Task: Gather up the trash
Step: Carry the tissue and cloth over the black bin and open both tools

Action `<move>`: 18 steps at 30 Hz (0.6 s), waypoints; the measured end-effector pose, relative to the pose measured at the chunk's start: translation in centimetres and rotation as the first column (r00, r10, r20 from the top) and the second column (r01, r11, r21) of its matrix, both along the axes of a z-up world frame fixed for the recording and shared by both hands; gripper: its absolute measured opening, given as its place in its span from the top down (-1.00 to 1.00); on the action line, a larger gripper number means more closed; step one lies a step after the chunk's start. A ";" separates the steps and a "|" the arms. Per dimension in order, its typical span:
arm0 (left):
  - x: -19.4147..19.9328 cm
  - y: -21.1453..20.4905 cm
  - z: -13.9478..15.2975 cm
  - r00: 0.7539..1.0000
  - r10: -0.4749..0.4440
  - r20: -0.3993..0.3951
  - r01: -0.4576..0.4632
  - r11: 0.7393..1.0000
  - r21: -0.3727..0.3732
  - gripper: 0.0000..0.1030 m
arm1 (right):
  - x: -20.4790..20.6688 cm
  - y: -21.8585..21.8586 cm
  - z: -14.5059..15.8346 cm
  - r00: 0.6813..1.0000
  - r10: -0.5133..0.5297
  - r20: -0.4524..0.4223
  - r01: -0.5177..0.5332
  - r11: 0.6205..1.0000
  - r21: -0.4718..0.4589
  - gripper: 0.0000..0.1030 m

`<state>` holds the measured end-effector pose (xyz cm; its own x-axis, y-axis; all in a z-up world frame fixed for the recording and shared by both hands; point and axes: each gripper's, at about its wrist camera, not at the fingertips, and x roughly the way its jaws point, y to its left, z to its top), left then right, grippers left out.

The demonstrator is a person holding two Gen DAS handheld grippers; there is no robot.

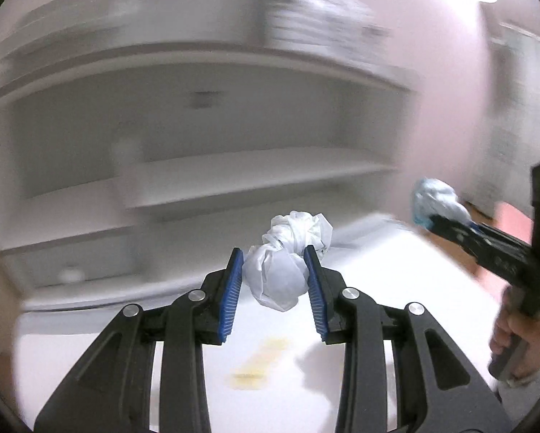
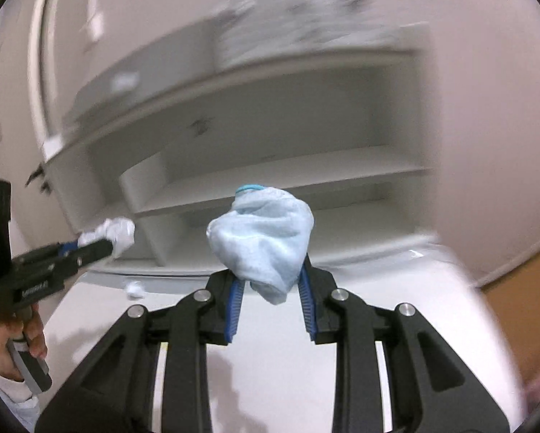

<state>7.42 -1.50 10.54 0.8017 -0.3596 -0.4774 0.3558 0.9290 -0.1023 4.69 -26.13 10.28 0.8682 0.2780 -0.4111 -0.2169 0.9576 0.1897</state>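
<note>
Blue-padded left gripper clamps a crumpled white plastic wad, frame centre. Right gripper pinches a bunched light-blue cloth-like wad, also centre; it shows at right edge in left view. Both are lifted above the white tabletop. One small white scrap sits on the table, lower left. Step looks like carry-to-bin. No bin visible; next move needs locating it, then releasing.
</note>
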 end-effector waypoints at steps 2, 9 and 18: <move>-1.7 -6.8 0.1 0.987 -0.162 -0.010 0.162 0.987 -0.009 0.35 | -3.6 -6.1 0.3 0.996 -0.083 -0.017 0.084 0.996 0.038 0.46; -10.4 -27.2 -2.4 0.808 -0.580 -0.103 0.580 0.814 -0.028 0.35 | -16.6 -25.3 -6.2 0.886 -0.392 -0.248 0.424 0.901 0.089 0.46; -14.2 -44.4 -25.6 0.509 -0.626 -0.591 0.767 0.641 -0.017 0.35 | -22.6 -38.3 -30.9 0.571 -0.320 -0.756 0.677 0.704 0.213 0.46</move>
